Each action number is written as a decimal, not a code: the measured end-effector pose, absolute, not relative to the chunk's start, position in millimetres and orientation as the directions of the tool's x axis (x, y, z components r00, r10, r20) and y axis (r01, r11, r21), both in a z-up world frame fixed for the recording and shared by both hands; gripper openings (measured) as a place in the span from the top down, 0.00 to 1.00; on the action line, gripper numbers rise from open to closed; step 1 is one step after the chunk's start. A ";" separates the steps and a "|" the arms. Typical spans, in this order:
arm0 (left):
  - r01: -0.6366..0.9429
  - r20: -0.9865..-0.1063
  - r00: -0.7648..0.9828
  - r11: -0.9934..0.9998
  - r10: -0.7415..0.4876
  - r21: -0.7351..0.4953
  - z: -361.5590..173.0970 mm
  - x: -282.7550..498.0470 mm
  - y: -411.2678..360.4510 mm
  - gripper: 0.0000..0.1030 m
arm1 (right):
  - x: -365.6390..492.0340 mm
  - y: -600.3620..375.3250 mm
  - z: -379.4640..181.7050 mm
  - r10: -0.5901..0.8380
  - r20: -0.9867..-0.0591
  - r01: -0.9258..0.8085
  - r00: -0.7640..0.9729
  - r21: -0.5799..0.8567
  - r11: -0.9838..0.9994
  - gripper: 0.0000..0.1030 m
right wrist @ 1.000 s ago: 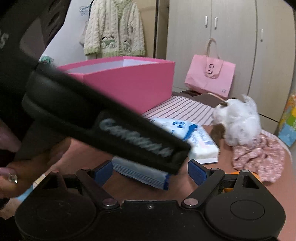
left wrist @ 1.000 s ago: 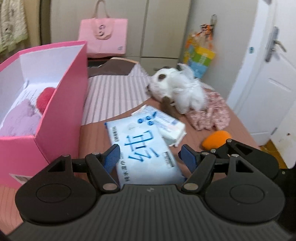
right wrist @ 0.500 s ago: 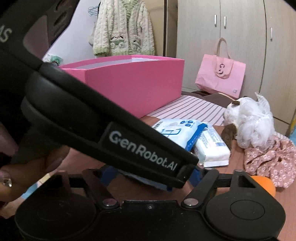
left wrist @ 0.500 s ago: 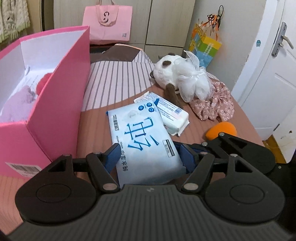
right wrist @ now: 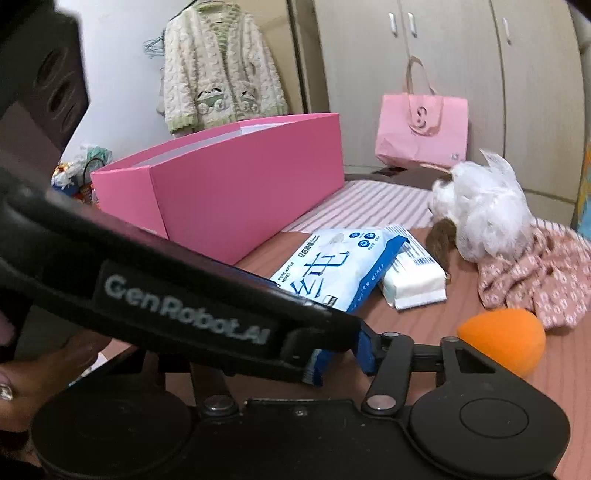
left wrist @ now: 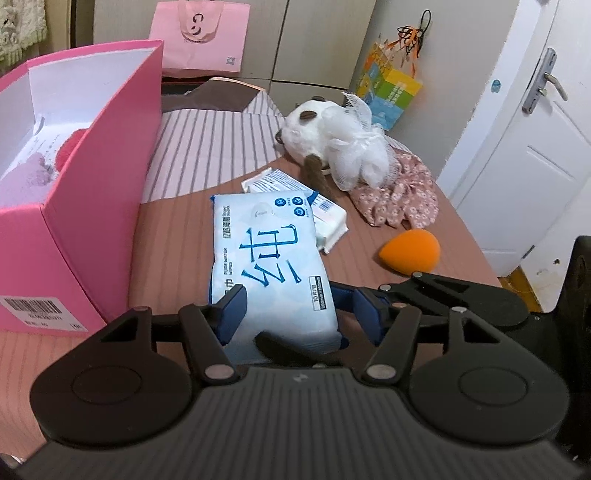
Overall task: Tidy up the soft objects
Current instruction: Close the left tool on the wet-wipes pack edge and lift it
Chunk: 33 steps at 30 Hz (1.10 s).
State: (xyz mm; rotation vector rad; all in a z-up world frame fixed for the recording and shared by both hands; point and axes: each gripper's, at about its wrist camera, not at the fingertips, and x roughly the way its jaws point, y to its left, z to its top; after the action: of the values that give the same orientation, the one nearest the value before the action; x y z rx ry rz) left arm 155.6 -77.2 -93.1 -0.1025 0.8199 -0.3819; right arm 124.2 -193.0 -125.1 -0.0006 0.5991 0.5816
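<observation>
Reading "PURE WATER WIPES" on wipes pack (right wrist: 332, 273); "GenRobot.AI" on left tongs (left wrist: 295, 314).

wipes pack (left wrist: 271, 254): pale blue, dark blue lettering, between black gripper's blue pads | second pack (left wrist: 325, 218): white, beyond it | box (left wrist: 103, 206): pink, white inside, left | sponge (left wrist: 410, 251): orange, right | cloth (left wrist: 402, 195): pink, white floral | plush (left wrist: 332, 136): white, brown patches | bedcover (left wrist: 199, 151): pink-white stripes | tote (left wrist: 201, 35): pink
</observation>
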 end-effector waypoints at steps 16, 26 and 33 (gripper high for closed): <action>0.361 -0.612 0.673 0.907 -0.416 -0.219 -96.2 159.9 -80.5 0.30 | 113.0 -210.5 -127.4 0.441 -0.548 -0.490 0.711 0.064 0.870 0.31; 0.316 -0.641 0.658 0.918 -0.395 -0.241 -107.9 166.5 -72.8 0.31 | 109.2 -201.0 -128.2 0.422 -0.533 -0.504 0.733 -0.010 0.863 0.27; 0.329 -0.655 0.663 0.927 -0.362 -0.180 -107.3 160.3 -78.5 0.42 | 114.1 -180.6 -130.1 0.415 -0.517 -0.503 0.748 -0.035 0.863 0.21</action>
State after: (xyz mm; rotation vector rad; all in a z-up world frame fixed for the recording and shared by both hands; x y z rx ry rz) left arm 160.3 -78.5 -107.3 -0.0478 0.7506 -0.3905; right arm 114.1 -180.6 -130.1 -0.1770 0.5215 0.5051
